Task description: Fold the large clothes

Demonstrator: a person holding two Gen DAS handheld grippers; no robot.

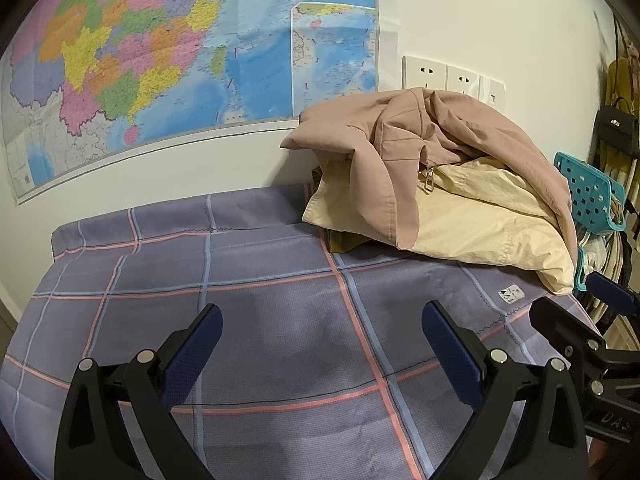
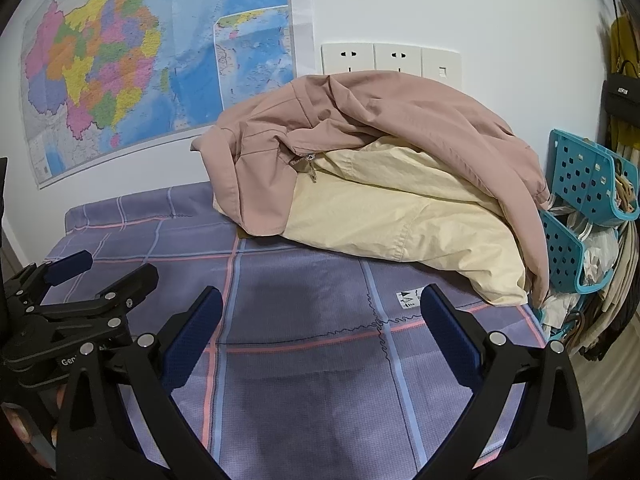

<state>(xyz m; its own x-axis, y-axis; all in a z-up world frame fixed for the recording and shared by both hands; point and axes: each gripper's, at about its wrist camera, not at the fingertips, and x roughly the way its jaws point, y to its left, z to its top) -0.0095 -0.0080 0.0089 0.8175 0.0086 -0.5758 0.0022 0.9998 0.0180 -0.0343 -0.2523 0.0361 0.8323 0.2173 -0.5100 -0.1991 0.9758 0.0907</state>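
Lying crumpled at the far right end of the purple plaid-covered table [image 1: 280, 320], against the white wall: a dusty-pink zip-up jacket [image 2: 400, 112], draping over a pale-yellow garment [image 2: 400, 216] heaped beneath it. Dangling at the pink fabric's fold, a small metal zipper pull [image 2: 311, 170]. Hovering over bare cloth, well apart from the pile: left gripper [image 1: 322, 336] and right gripper [image 2: 322, 320], both spread wide, grasping nothing.

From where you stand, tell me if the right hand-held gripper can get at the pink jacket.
Probably yes: the right hand-held gripper is open over bare checked sheet, and nothing lies between it and the pink jacket.
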